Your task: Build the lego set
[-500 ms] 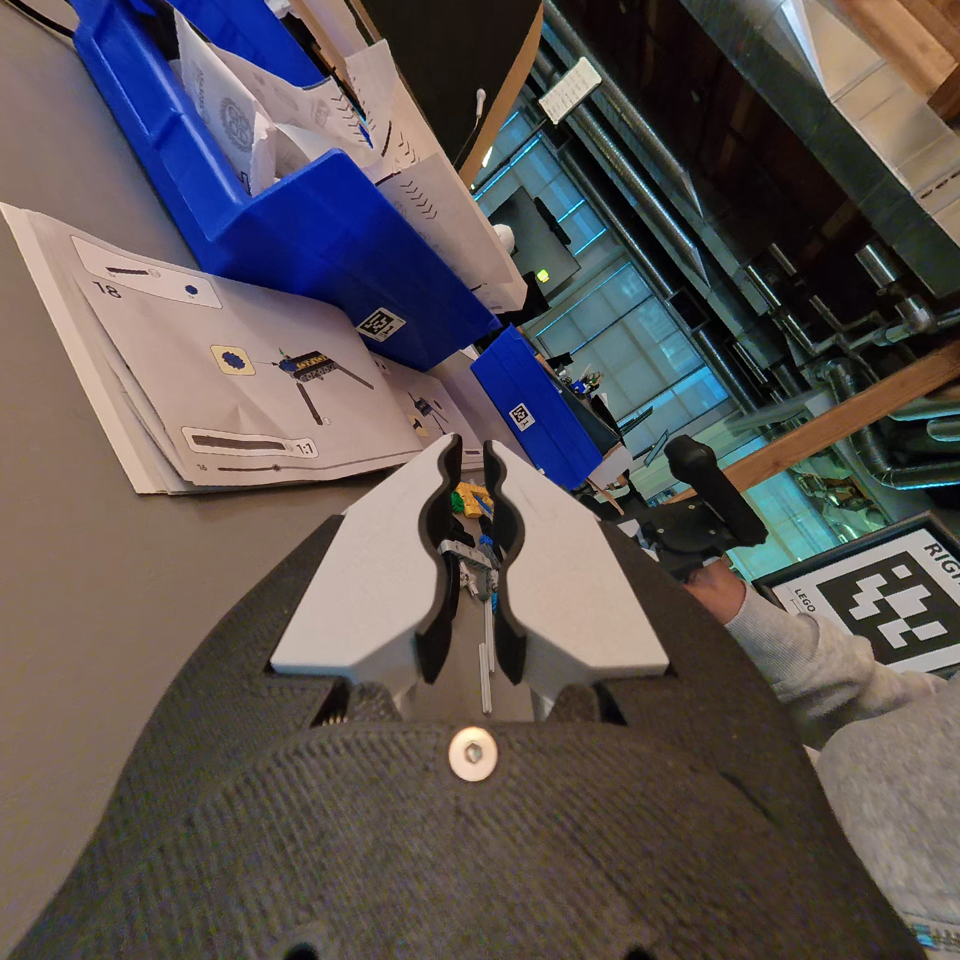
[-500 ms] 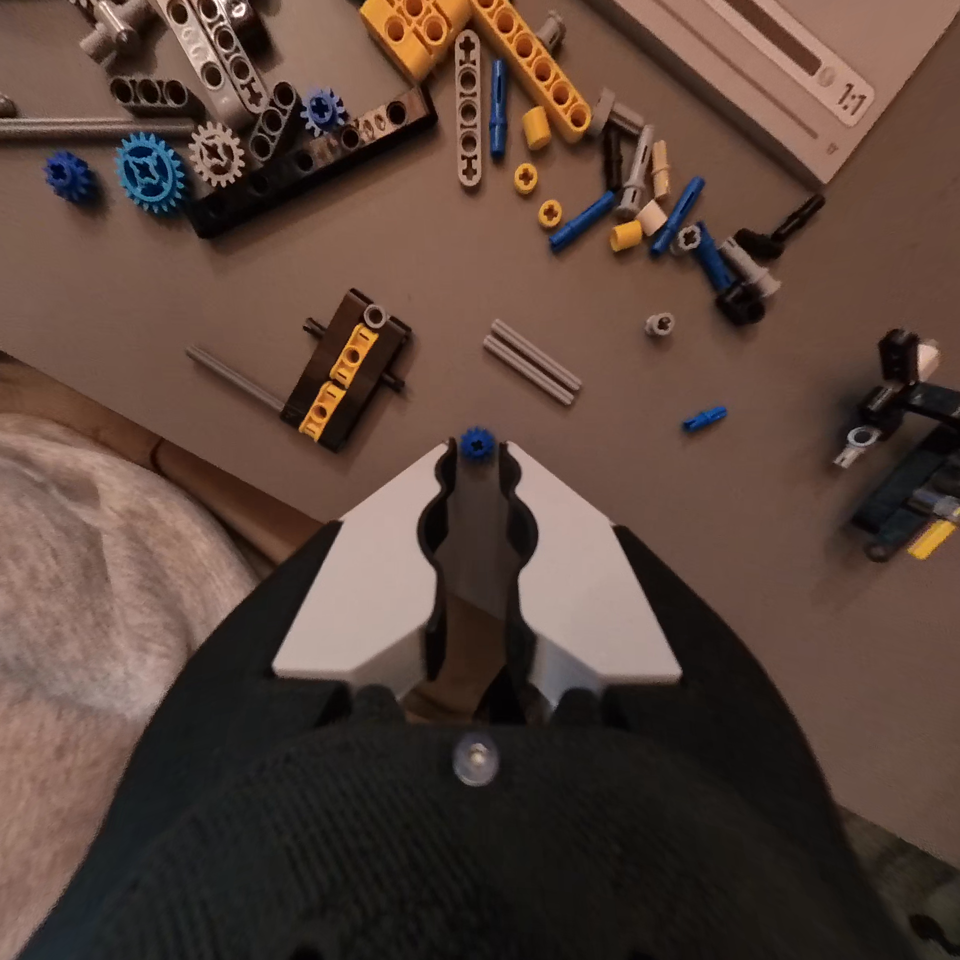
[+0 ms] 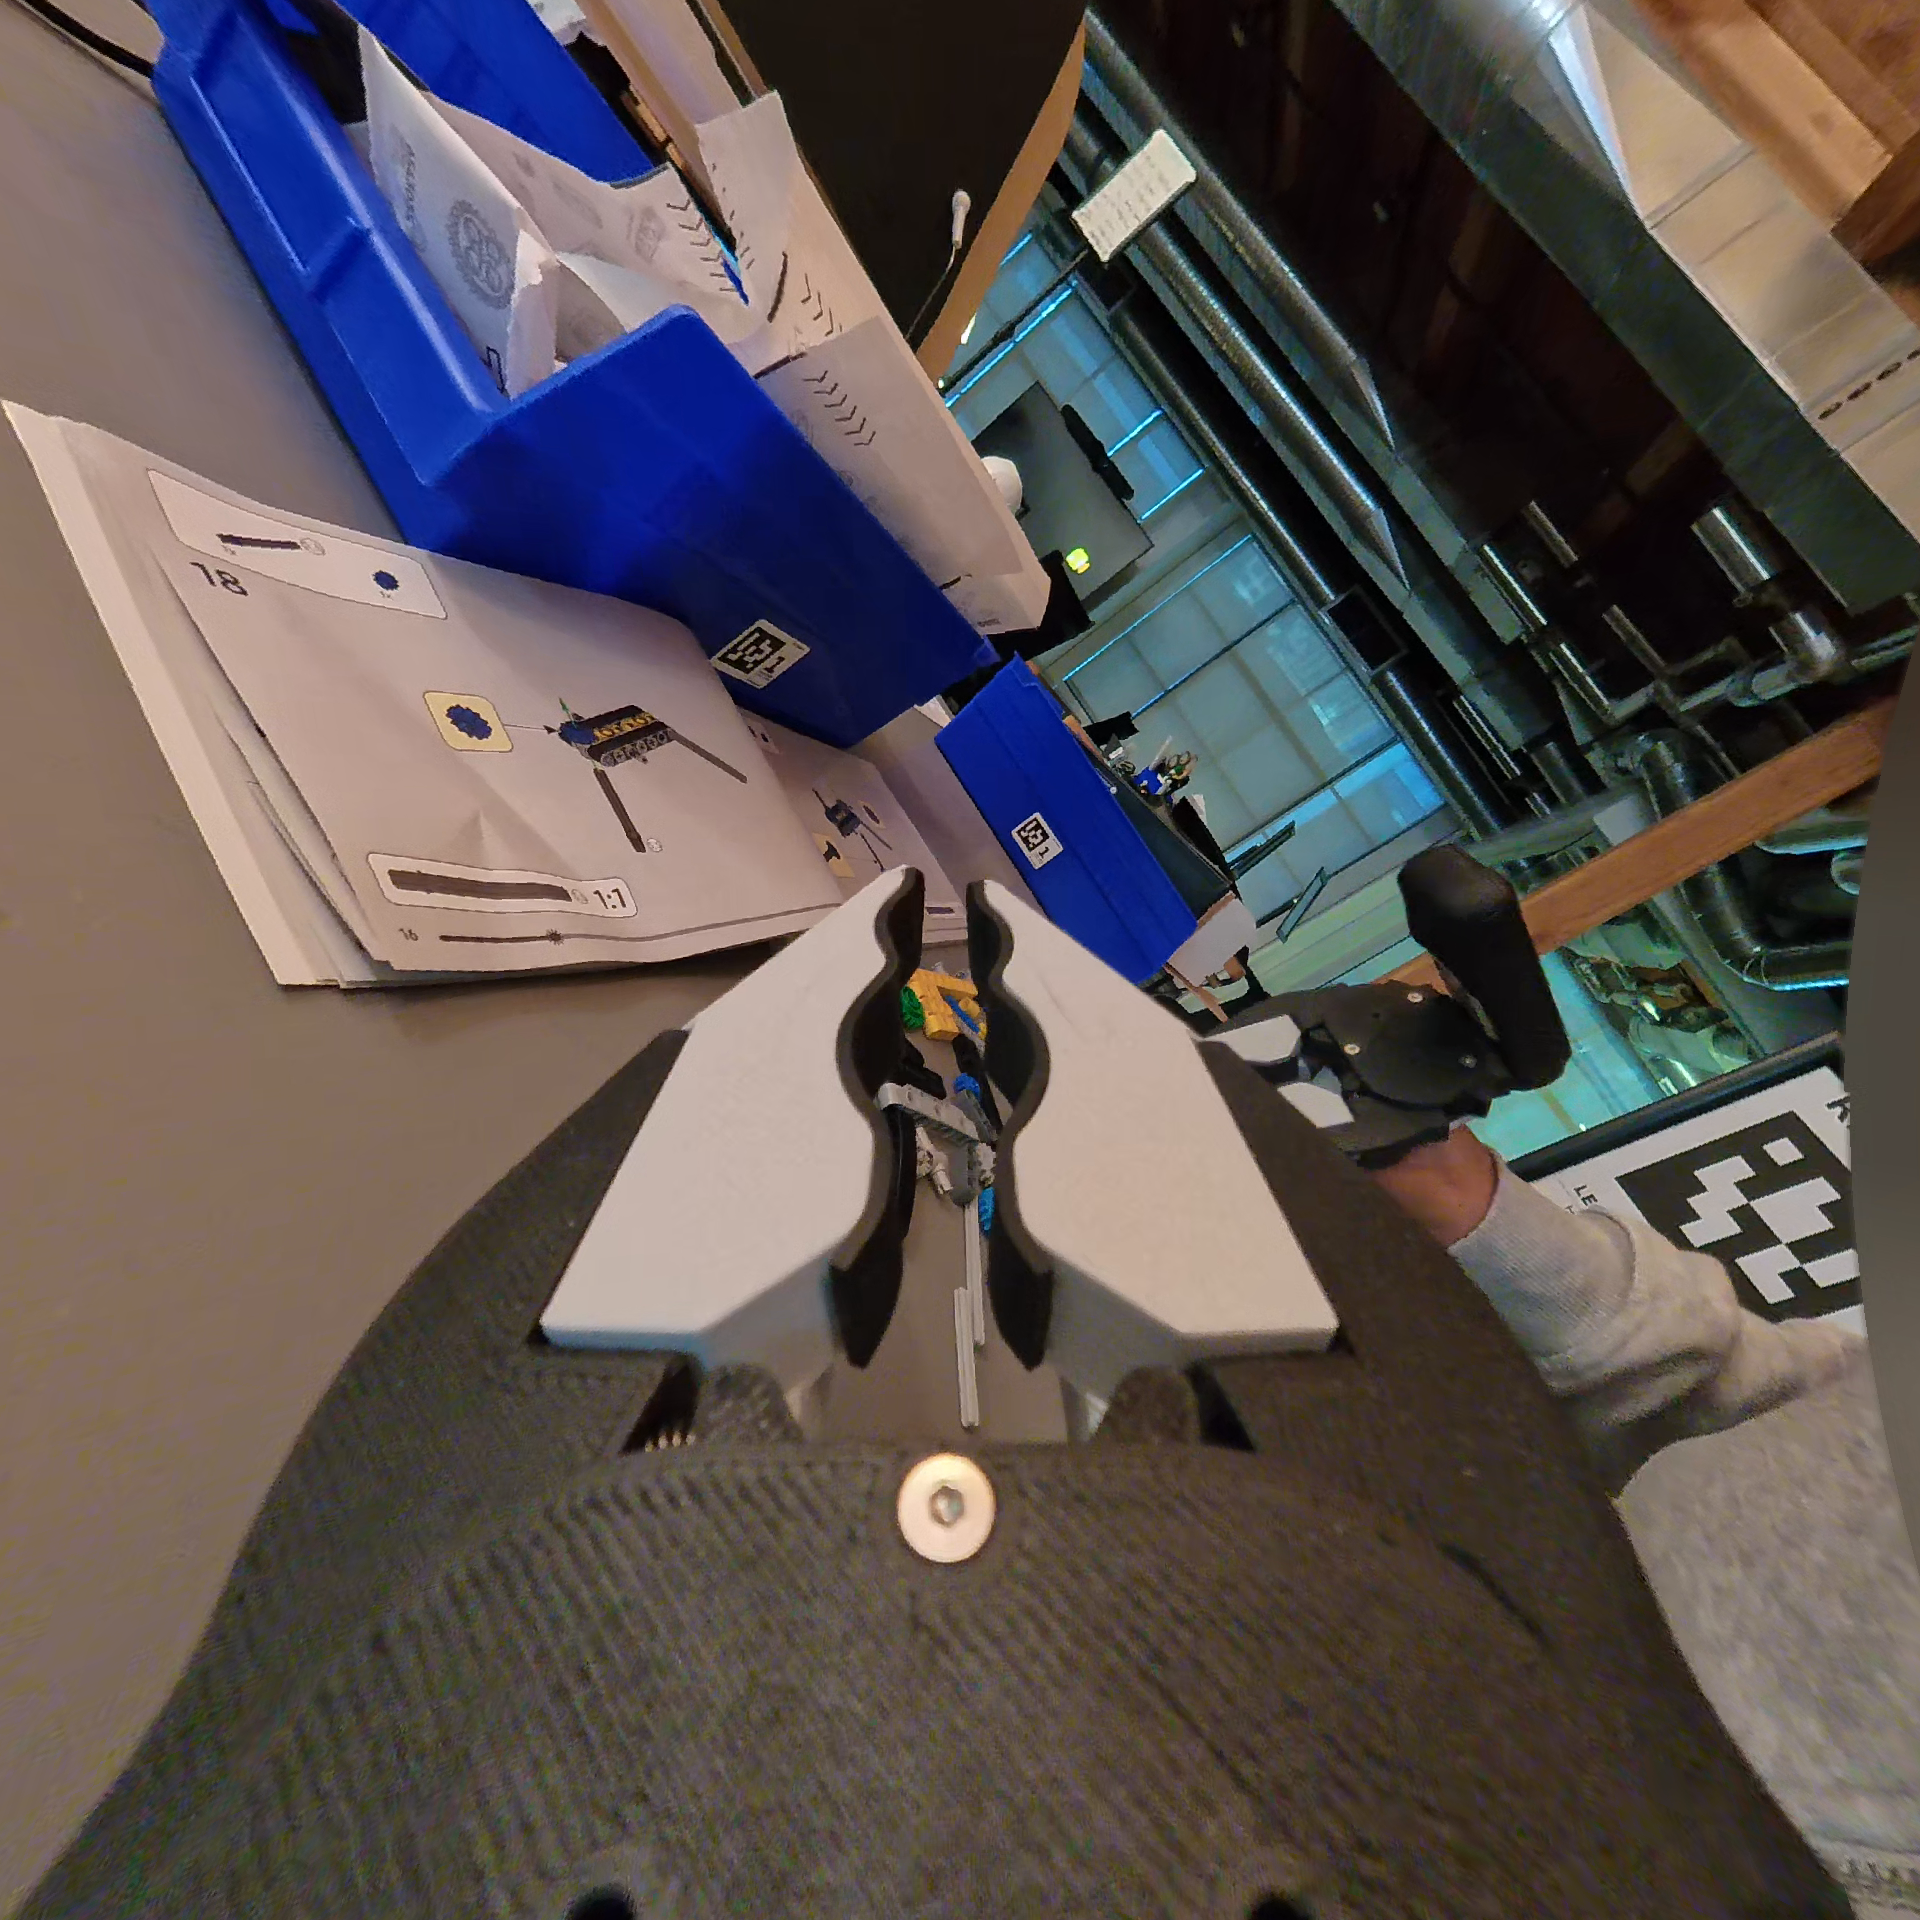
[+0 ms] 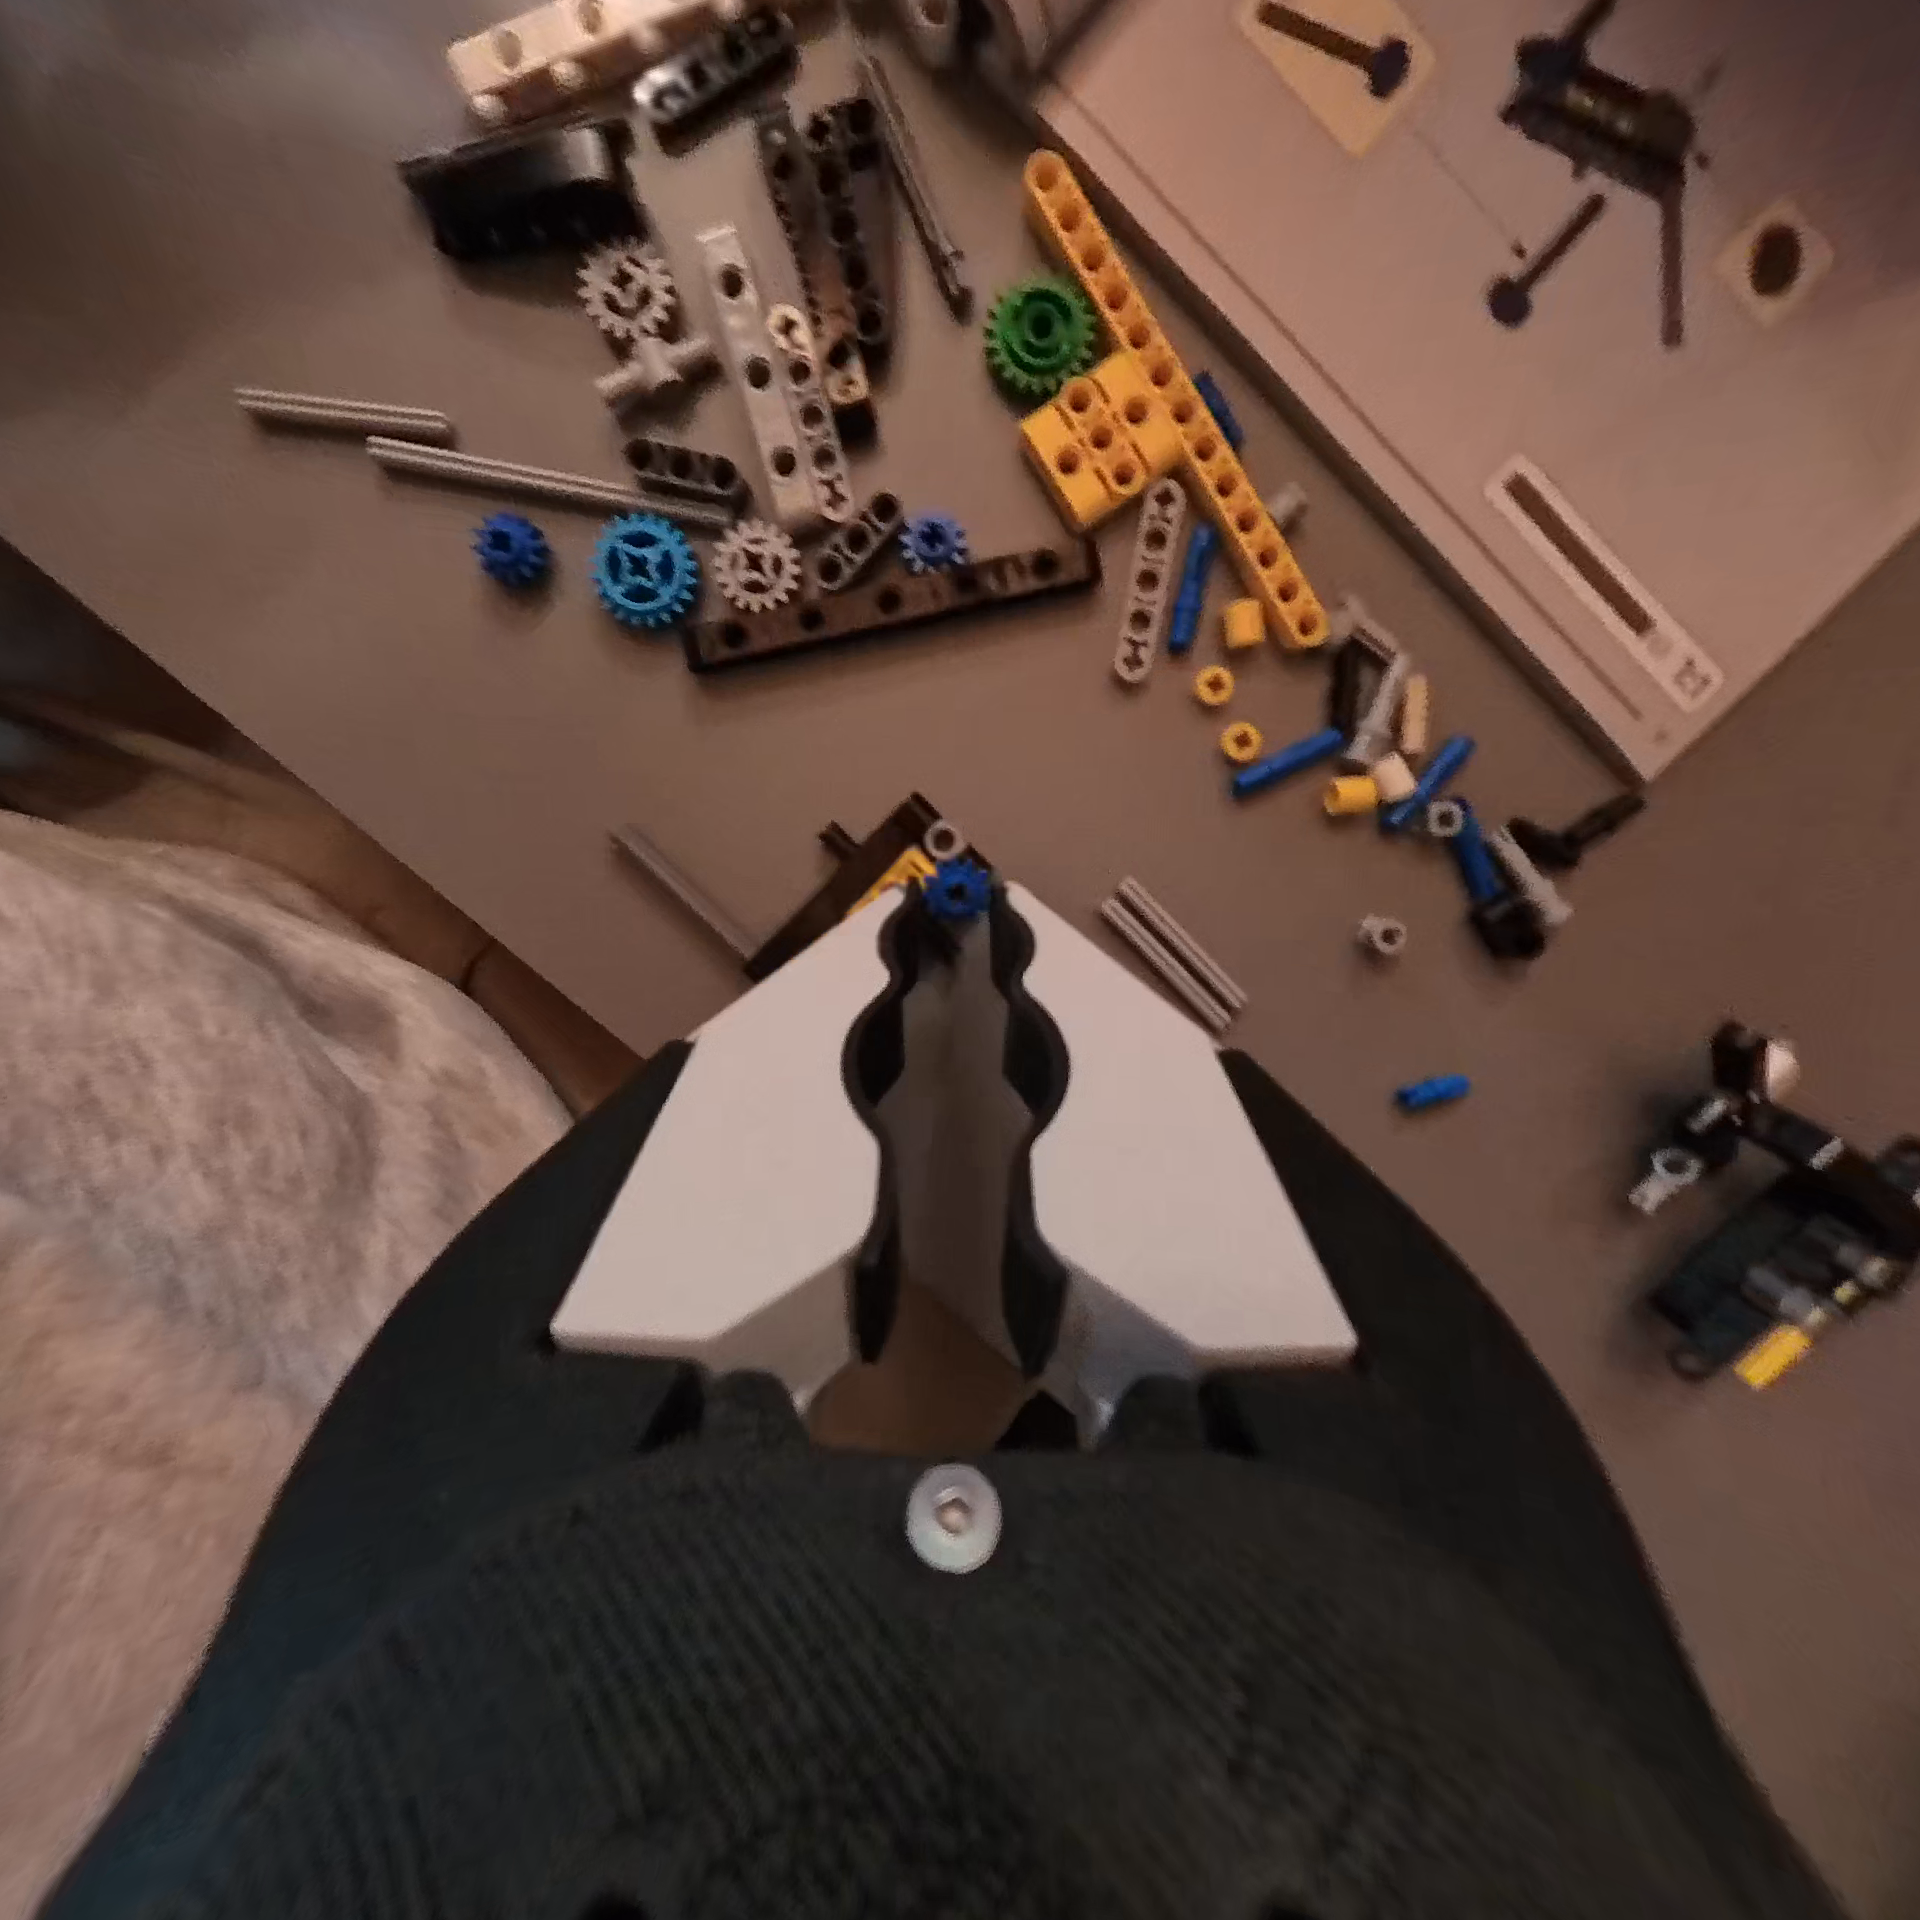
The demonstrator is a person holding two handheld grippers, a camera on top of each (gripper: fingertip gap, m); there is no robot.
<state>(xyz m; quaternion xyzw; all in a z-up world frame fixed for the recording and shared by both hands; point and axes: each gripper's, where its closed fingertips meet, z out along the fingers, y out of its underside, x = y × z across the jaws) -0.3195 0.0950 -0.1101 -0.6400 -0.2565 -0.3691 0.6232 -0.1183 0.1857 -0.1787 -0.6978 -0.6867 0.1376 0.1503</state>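
Your right gripper [image 4: 958, 896] pinches a small dark-blue toothed plastic gear [image 4: 957, 891] at the very tips of its fingers, which are pressed in on it. It hangs over the grey worktop [image 4: 520, 727], directly above a small black-and-yellow beam assembly with a thin grey axle [image 4: 675, 888] sticking out toward the worktop's edge; whether the gear touches that assembly cannot be told.

Just to the right of the fingertips lie two short grey rods [image 4: 1174, 956] side by side. Beyond them a scatter of blue, yellow and tan pins [image 4: 1382, 769] trails toward the open white instruction booklet [image 4: 1351, 312]. Farther off sit a long yellow holed beam [image 4: 1174, 405] with a green gear [image 4: 1039, 332] touching it, a black holed beam [image 4: 894, 613], and a row of loose gears including a light-blue toothed gear [image 4: 646, 571]. A dark part-built model [image 4: 1787, 1236] lies well apart at the right.

Your left gripper [image 3: 943, 902] is tilted low over the worktop, its fingers drawn close with a narrow slit between them and nothing gripped. Past them the booklet lies open beside a blue plastic bin [image 3: 623, 488] stuffed with white paper bags.
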